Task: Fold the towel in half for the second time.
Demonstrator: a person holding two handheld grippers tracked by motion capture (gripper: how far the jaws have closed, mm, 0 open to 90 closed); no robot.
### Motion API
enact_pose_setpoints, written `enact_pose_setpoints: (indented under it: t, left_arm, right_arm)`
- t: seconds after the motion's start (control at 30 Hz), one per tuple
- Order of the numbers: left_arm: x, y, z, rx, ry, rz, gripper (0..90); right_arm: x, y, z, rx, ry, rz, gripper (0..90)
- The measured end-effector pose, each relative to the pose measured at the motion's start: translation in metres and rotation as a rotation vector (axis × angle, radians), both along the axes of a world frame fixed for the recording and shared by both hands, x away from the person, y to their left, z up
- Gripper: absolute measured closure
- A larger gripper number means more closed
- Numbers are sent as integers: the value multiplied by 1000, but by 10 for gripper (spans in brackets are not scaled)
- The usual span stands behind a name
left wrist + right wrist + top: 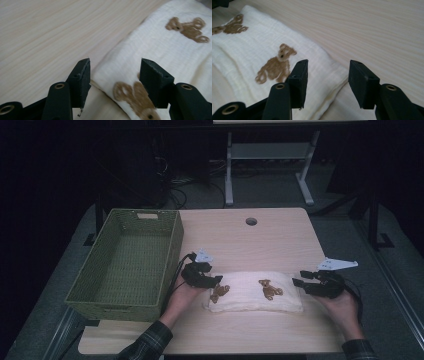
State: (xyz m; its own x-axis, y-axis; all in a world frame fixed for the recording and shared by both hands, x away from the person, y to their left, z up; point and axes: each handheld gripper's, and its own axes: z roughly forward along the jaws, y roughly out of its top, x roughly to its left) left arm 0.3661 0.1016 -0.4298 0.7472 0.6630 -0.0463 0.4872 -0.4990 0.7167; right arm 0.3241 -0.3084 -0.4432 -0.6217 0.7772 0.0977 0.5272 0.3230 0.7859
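Folded cream cloth with brown teddy bears printed on it lies flat on the near half of the light wooden table, between the two hands. Going from the left: a green woven basket stands on the left part of the table with its near end past the table's front edge, and its inside looks bare. Just to its right, the person's left hand holds the left gripper, whose tip is at the cloth's left end, next to one of the printed bears. In the left gripper view its fingers stand apart; the cloth's folded edge and a brown bear lie below the gap, and neither finger presses on the fabric. A second bear sits near the middle of the cloth. At the cloth's right end the right hand holds the right gripper, its tip just at the edge. In the right gripper view its fingers are also spread, one over the cloth's corner and the other over bare table, with nothing clamped between them. A round hole marks the table's far side.
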Motion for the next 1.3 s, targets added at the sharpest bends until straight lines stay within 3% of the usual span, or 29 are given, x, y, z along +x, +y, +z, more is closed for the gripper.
enact_pose_setpoints:
  t: [0.13,0.47,0.67,0.9,1.03,1.17,1.23,1.27,1.3]
  left_arm:
    - [13,-2,-6,15,15,27,417]
    - [25,-2,-16,48,39,74,422]
    - [28,-2,-21,74,50,82,427]
    - [28,-5,-28,142,49,63,445]
    - [29,-7,-29,142,48,51,471]
    - [29,-8,-29,106,82,16,619]
    - [29,-8,-28,124,91,-22,722]
    - [29,-10,-27,126,100,-31,816]
    - [29,-11,-27,134,97,-37,816]
  right_arm:
    - [17,0,-2,-11,-4,-23,512]
    - [42,2,-19,-47,24,-52,533]
    - [46,2,-30,-72,76,-50,575]
    - [44,1,-32,-69,79,-32,674]
    - [44,2,-32,-68,80,-14,756]
    - [43,3,-32,-58,96,-3,839]
    - [43,4,-32,-55,99,0,853]
    - [44,4,-32,-52,100,1,861]
    - [44,4,-32,-52,100,1,861]
